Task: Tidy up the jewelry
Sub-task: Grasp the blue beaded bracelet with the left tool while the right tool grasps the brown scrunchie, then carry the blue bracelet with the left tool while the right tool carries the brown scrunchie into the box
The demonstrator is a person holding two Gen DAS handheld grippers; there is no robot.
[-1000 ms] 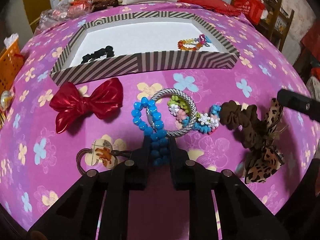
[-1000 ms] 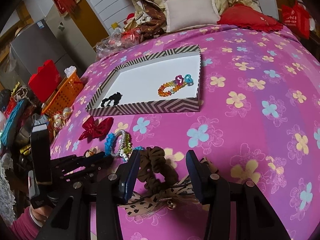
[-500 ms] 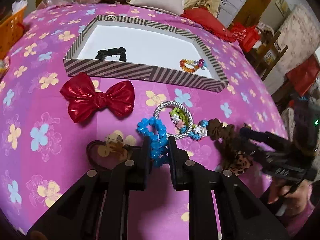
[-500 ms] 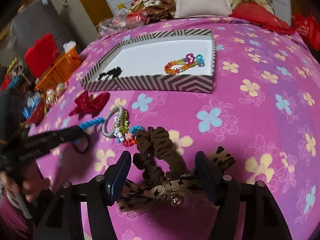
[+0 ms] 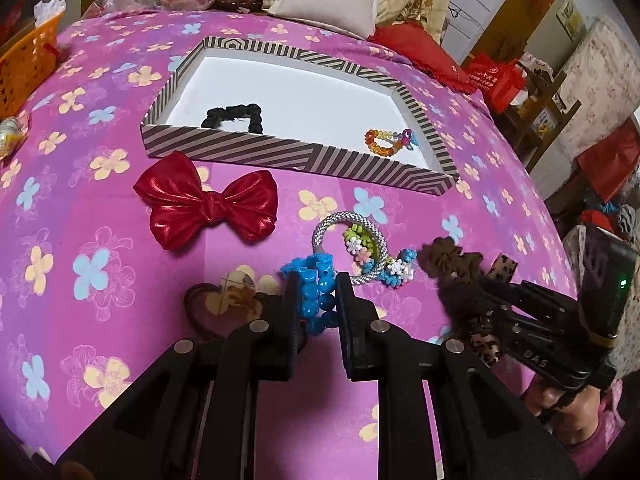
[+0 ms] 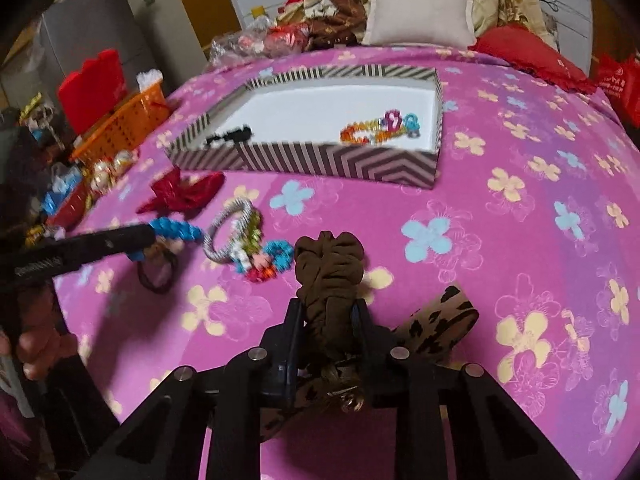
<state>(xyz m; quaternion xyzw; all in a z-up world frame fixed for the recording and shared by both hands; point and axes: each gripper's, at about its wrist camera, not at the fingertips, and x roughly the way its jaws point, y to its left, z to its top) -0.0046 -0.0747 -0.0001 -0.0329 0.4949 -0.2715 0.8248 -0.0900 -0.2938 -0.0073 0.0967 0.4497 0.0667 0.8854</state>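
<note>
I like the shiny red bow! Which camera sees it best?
The left wrist view: the red bow lies flat, sharp and whole on the bedspread. In the right wrist view it is blurred, at an angle, near the edge.

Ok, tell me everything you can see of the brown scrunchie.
The brown scrunchie is ruched, soft-looking fabric with a leopard-print ribbon attached. The right gripper is shut on it, squeezing its lower half so the loop bunches out past the fingertips. Whether it touches the pink floral cloth is unclear. It sits beside the flower-bead bracelet.
</note>
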